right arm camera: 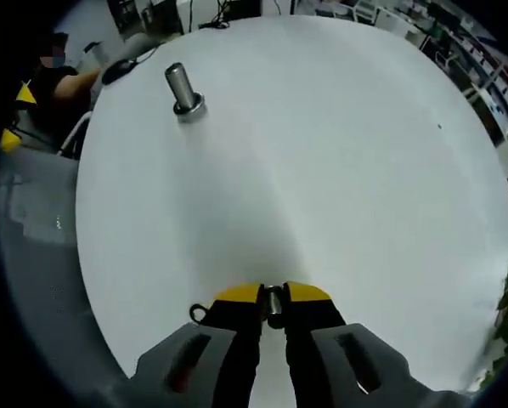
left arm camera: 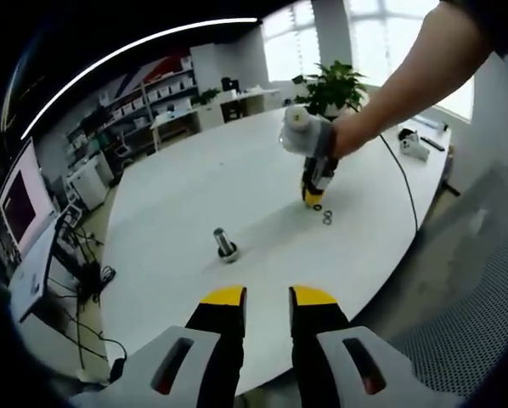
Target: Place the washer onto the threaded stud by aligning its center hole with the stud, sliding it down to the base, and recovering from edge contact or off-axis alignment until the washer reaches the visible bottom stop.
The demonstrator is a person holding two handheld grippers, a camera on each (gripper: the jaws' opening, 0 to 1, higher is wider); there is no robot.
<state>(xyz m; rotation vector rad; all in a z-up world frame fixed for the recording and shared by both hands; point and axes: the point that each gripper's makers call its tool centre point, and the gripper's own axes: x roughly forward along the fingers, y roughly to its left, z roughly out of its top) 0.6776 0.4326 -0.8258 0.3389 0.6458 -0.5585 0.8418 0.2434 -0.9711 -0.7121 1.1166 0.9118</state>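
While white table [right arm camera: 339,144] lies bare between, carry right gripper [right arm camera: 273,299], jaws pinched on washer [right arm camera: 274,304], toward stud [right arm camera: 181,89] well apart; level washer, centre hole over tip; left gripper [left arm camera: 267,295] narrow gap, holding nothing; spare washers [left arm camera: 327,218] on table

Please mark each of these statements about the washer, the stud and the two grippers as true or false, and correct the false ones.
1. The right gripper holds a washer between its jaws. True.
2. The stud lies flat on the table. False: it stands upright on its base.
3. A washer already sits on the stud. False: the stud's shaft is bare.
4. The left gripper is open and holds nothing. True.
5. In the left gripper view, loose washers lie on the table near the right gripper. True.
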